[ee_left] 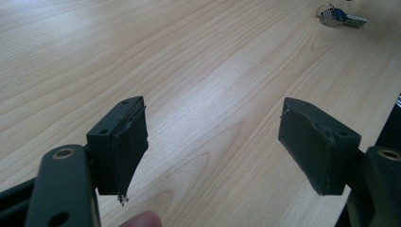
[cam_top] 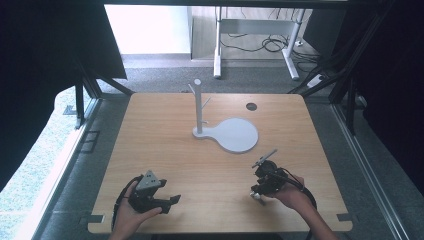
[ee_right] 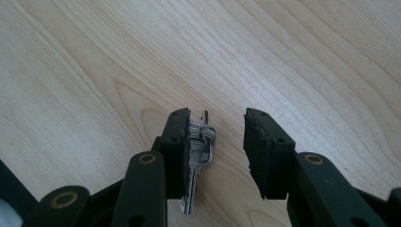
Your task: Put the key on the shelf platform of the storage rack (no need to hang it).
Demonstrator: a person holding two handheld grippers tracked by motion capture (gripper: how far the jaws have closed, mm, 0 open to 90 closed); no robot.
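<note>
While your left gripper (cam_top: 172, 201) rests near the front edge of the pale wood-grain worktop (cam_top: 165, 145) with jaws spread wide, your right gripper (ee_right: 216, 142) stands over one metal key bunch (ee_right: 199, 158), jaws apart, keys touching one jaw's pad. One white peg stand (cam_top: 198, 107) rises from its round flat base mid-worktop.

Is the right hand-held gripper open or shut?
Open: the right hand-held gripper shows a gap between its jaws, with the keys against one jaw.
</note>
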